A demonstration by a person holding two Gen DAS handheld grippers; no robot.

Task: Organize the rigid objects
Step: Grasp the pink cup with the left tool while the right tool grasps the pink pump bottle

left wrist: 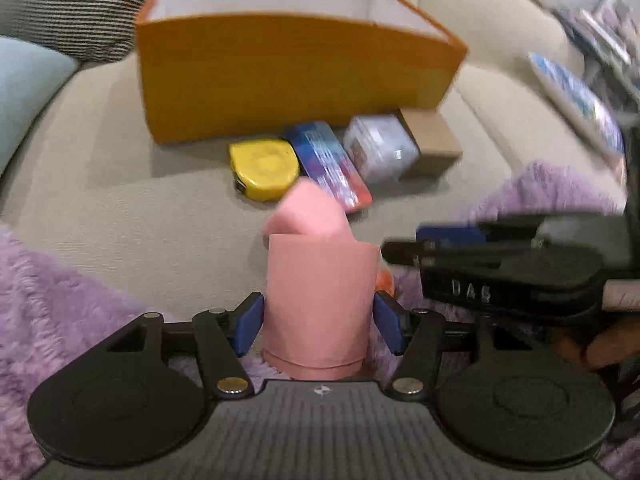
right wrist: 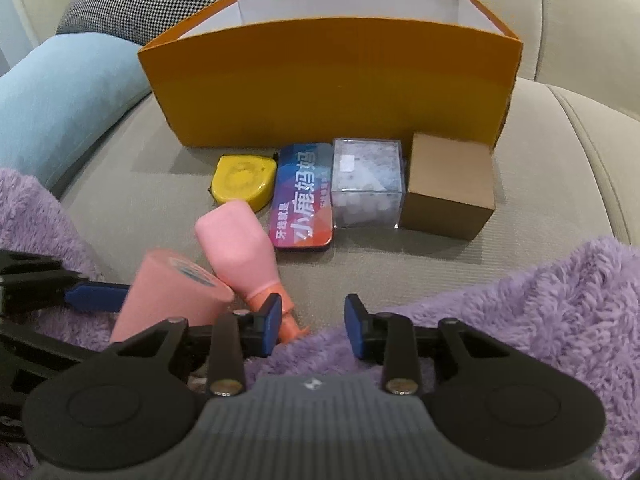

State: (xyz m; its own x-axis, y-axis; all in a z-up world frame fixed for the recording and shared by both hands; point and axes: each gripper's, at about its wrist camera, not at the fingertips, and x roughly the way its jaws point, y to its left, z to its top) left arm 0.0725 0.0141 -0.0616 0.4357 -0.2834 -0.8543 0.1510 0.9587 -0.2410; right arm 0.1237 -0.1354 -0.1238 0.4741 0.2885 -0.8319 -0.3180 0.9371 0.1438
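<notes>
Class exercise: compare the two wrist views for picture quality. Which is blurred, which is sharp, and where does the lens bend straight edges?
Left wrist view: motion blur smears the orange box, the tin and the right tongs. Right wrist view: sharp, the tin's print readable. Both views: the fisheye bows the box's edges, and the box shades the couch in front.

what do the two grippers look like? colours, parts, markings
Both match: left gripper and right gripper have blue fingers on black linkage arms with silver pivot pins, two round black discs, and a grey ribbed body bearing a small white mark. White "DAS"-like lettering shows on the right one's side. No cables visible.
</notes>
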